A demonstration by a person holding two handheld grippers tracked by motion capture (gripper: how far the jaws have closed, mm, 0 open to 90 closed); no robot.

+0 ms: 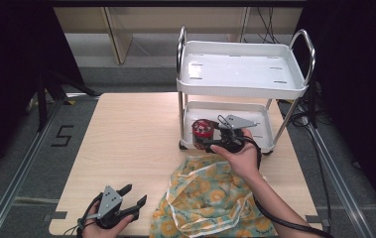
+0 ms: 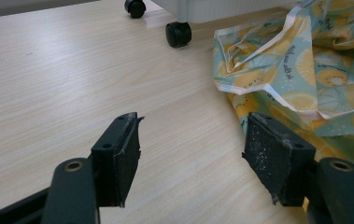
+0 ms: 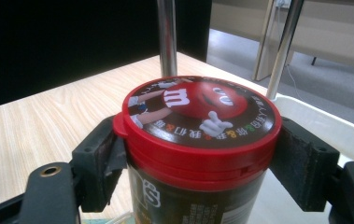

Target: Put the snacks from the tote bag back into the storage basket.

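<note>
A brown candy canister with a red lid [image 1: 203,130] sits between the jaws of my right gripper [image 1: 207,136], which is shut on it just below the lid. It is held at the front left corner of the lower shelf [image 1: 257,117] of a white two-tier cart [image 1: 242,89]. In the right gripper view the canister [image 3: 198,107] stands upright in the gripper [image 3: 198,163], with the cart's chrome posts [image 3: 167,37] behind it. My left gripper [image 1: 135,194] is open near the table's front left, beside a lemon-print cloth bag [image 1: 210,198], with nothing between its jaws [image 2: 193,149].
The cart's top tray is bare and its black caster wheels [image 2: 178,34] rest on the wooden table [image 1: 126,134]. The crumpled bag [image 2: 305,70] lies just right of the left gripper. Dark curtains flank the table, and the floor lies beyond its edges.
</note>
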